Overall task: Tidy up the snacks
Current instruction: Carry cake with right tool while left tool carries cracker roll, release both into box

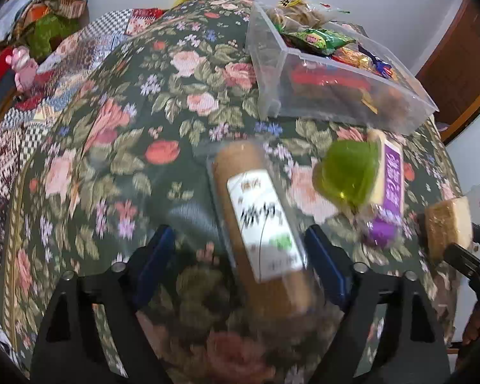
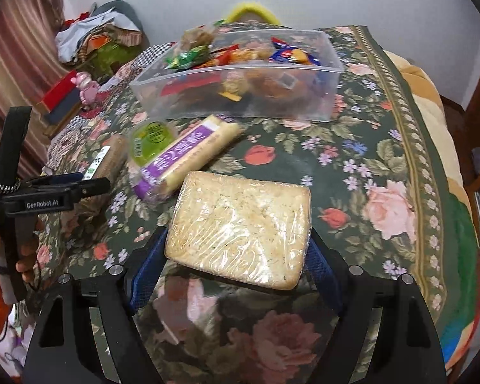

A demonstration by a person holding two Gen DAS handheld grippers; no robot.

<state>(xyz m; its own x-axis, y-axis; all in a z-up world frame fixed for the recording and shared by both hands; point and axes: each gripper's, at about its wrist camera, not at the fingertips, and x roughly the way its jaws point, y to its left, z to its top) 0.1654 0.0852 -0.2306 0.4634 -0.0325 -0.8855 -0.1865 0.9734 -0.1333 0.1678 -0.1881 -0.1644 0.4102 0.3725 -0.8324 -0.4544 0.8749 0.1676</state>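
Note:
My left gripper is open; a brown roll of biscuits with a white label lies between its fingers, against the right one, on the floral cloth. My right gripper is shut on a flat pale cake wrapped in clear film, which fills the gap between the pads and is held over the cloth. A green jelly cup and a purple-labelled packet lie beside each other. A clear plastic bin farther back holds several wrapped snacks.
The floral cloth covers a rounded table that drops off at the right. A pink toy, a red box and a heap of cloth and bags lie at the far left. The left gripper shows at the left of the right wrist view.

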